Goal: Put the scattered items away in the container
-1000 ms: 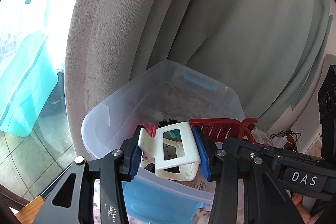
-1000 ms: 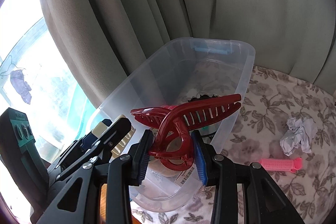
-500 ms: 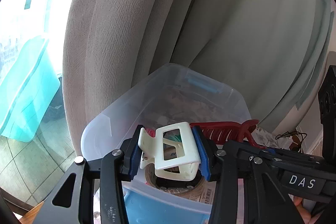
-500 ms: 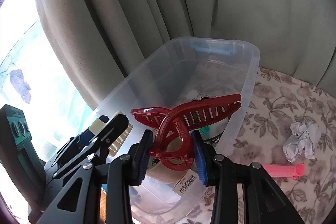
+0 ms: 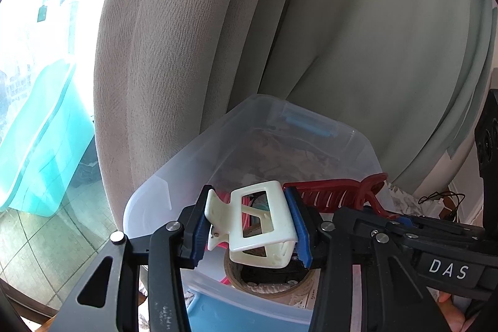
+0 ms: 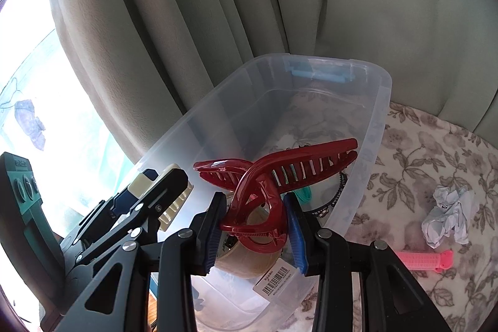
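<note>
My left gripper (image 5: 250, 227) is shut on a white hair claw clip (image 5: 260, 223) and holds it over the near end of the clear plastic bin (image 5: 149, 201). My right gripper (image 6: 253, 231) is shut on a dark red hair claw clip (image 6: 274, 179) and holds it over the same bin (image 6: 373, 126). The red clip also shows in the left wrist view (image 5: 336, 193), just right of the white one. Inside the bin lie a roll of brown tape (image 6: 246, 262), a green band (image 6: 303, 193) and a black item (image 6: 337, 192).
A crumpled white paper (image 6: 446, 217) and a pink hair roller (image 6: 423, 260) lie on the floral cloth (image 6: 435, 151) right of the bin. Grey curtains (image 6: 218, 5) hang close behind. A teal tub (image 5: 40, 145) stands outside the window at left.
Both grippers have moved forward over the bin with their clips still held. The tape roll and other contents now show below them.
</note>
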A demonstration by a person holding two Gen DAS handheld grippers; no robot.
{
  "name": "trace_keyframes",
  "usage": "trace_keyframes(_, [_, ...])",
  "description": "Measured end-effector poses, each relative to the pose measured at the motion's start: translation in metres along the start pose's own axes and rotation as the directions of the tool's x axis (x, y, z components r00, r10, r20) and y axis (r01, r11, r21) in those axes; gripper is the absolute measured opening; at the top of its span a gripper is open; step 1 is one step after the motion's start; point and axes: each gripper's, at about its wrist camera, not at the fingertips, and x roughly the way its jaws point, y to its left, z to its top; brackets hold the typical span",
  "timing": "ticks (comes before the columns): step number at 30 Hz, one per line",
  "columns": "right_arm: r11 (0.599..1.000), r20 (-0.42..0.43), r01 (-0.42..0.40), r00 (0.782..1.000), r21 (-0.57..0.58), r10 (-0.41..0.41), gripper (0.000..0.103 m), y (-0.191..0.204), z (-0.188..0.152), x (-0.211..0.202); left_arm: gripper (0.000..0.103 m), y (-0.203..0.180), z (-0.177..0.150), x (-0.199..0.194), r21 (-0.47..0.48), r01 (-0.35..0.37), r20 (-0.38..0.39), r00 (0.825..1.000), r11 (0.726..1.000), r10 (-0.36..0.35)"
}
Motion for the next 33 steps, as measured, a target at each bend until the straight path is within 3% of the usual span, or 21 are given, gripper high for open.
trace_keyframes(16, [1.0,0.017,-0.025,1.0,0.013,0.025,0.049,-0.003,0.0,-0.001,0.05,0.0,-0.014,-0.01,-0.012,0.006,-0.005,1.0,1.0,-0.006])
trace_keyframes(33, [1.0,0.025,-0.023,0.999,0.012,0.023,0.051,-0.004,0.002,-0.001,0.051,-0.002,-0.031,-0.027,-0.016,0.01,-0.005,1.0,1.0,-0.011])
